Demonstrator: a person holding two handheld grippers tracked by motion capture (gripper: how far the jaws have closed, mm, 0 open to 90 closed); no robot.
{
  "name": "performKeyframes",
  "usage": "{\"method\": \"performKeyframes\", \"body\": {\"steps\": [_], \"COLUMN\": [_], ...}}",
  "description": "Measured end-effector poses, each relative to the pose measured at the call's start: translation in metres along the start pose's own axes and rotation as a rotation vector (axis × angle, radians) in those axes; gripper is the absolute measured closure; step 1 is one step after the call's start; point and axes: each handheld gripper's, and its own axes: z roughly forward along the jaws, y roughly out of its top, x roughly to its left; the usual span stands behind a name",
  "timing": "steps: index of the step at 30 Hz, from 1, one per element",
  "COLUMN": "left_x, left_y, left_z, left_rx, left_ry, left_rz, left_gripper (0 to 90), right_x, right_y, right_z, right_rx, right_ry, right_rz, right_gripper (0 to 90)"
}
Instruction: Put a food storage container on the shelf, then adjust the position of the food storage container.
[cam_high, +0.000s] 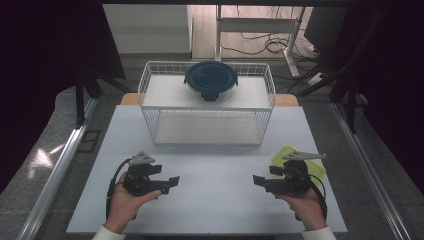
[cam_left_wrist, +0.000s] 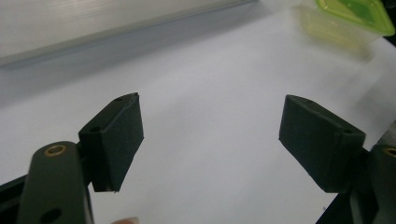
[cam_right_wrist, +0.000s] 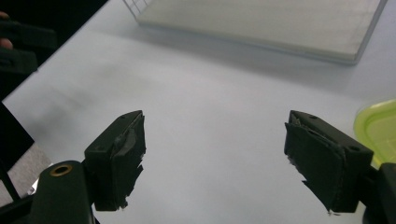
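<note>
- Our left claw (cam_high: 172, 182) and right claw (cam_high: 256, 180) are spread wide, pinching nothing
- The green box (cam_high: 280, 156) sits just behind the right claw, easy to grab

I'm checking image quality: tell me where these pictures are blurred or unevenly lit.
High view: dark vignetted corners, table evenly lit. Left gripper view: green container soft and overexposed, pads sharp. Right gripper view: wire rack slightly soft.
</note>
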Motion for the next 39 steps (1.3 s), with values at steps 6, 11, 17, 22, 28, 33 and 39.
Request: {"method": "performKeyframes", "body": {"steps": [6,11,17,22,28,33,39], "left_x": [0.000,0.001,0.000,0.003,0.010,0.012,0.014], "left_y": [-0.004,-0.004,-0.004,-0.004,-0.009,-0.010,-0.012], "left_z": [0.000,-0.002,-0.005,0.000,0.002,0.002,0.003], "left_rx": [0.009,0.010,0.001,0.017,0.030,0.032,0.036], "left_ry": [-0.005,-0.001,-0.012,-0.024,-0.019,-0.027,-0.020], "left_rz": [0.014,0.007,0.008,0.007,-0.017,-0.022,-0.028], "left_gripper": [21.1,21.0,20.9,20.8,20.6,20.6,20.3], "right_x": [0.003,0.004,0.005,-0.004,-0.028,-0.048,-0.078], "right_y": [-0.002,-0.001,0.000,0.004,0.016,0.027,0.049], "right_z": [0.006,0.002,-0.009,-0.014,-0.020,-0.029,-0.031], "right_rx": [0.016,0.006,-0.023,-0.019,-0.003,-0.001,0.082], "right_ry": [0.000,-0.008,-0.023,-0.025,-0.091,-0.138,-0.214], "right_rz": [-0.006,-0.017,-0.011,0.011,0.037,0.060,0.032], "right_gripper": [22.2,24.8,29.6,34.8,43.5,48.7,55.6]}}
